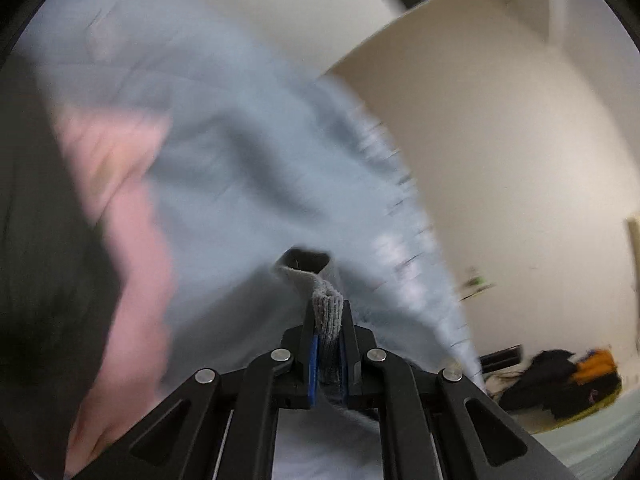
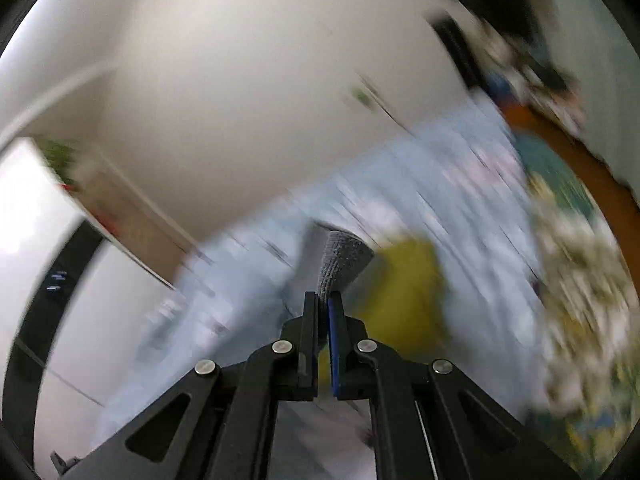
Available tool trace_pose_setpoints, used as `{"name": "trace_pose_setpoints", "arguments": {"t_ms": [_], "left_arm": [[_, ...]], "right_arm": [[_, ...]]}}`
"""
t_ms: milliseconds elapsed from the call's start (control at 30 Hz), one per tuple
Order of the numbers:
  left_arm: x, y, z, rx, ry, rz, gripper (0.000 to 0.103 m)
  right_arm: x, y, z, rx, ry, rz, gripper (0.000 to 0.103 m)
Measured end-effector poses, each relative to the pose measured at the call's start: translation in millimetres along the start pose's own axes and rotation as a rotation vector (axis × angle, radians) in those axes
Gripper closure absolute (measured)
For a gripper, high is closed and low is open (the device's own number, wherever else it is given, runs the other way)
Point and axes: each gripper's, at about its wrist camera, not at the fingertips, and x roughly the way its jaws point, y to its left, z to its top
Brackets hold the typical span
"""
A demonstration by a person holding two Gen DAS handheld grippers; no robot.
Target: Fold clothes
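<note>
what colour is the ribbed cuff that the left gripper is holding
Grey: the ribbed cuff is pinched in the left gripper, seen best in the left wrist view.

Pale wall [image 1: 500, 160], dark heap [image 1: 560, 384], cabinet [image 2: 120, 220]

Both cameras sit just behind their own jaws and look forward along them, so the black linkage fills the bottom of each picture. The left wrist view rides very close to the grey ribbed garment [image 1: 327, 312] pinched at its jaws — pale blue-grey cloth fills most of the frame, and the white wall [image 1: 500, 168] opens to the right. The right wrist view tilts up and across the room, over a light blue bed [image 2: 440, 208] toward the same white wall [image 2: 248, 92]. Both views are smeared by motion. They share the grey garment [image 2: 340, 264] and that wall.
</note>
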Motion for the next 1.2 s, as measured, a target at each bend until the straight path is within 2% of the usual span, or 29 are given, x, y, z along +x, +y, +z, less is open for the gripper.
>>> {"name": "trace_pose_setpoints", "arguments": {"t_ms": [67, 167, 367, 467, 567, 633, 733, 900, 967, 1033, 1200], "left_arm": [[12, 31, -13, -0.096, 0.067, 0.037, 0.095], [12, 34, -20, -0.101, 0.082, 0.057, 0.095], [0, 6, -13, -0.044, 0.037, 0.012, 0.095], [-1, 7, -15, -0.045, 0.042, 0.023, 0.095], [1, 24, -18, -0.099, 0.07, 0.043, 0.095], [1, 28, -19, -0.126, 0.081, 0.016, 0.095], [-3, 22, -13, -0.174, 0.097, -0.068, 0.095], [0, -5, 3, -0.261, 0.124, -0.155, 0.095], [7, -12, 14, -0.314, 0.121, -0.19, 0.095], [17, -19, 28, -0.365, 0.107, -0.205, 0.095], [63, -34, 62, -0.396, 0.089, -0.16, 0.095]], "right_arm": [[21, -28, -20, 0.057, 0.097, -0.085, 0.099], [34, -53, -39, 0.138, 0.15, -0.115, 0.099], [19, -31, -20, 0.09, 0.102, -0.057, 0.099], [11, -21, -9, 0.077, 0.081, -0.035, 0.099], [13, -20, -7, 0.084, 0.09, -0.052, 0.099], [14, -29, -9, 0.132, 0.093, -0.034, 0.099], [9, -26, -3, 0.161, 0.077, 0.024, 0.099], [14, 12, 32, 0.157, 0.078, 0.067, 0.099], [26, 29, 48, 0.157, 0.096, 0.052, 0.099], [47, 47, 66, 0.155, 0.14, 0.0, 0.099], [114, 72, 99, 0.171, 0.212, -0.153, 0.099]]}}
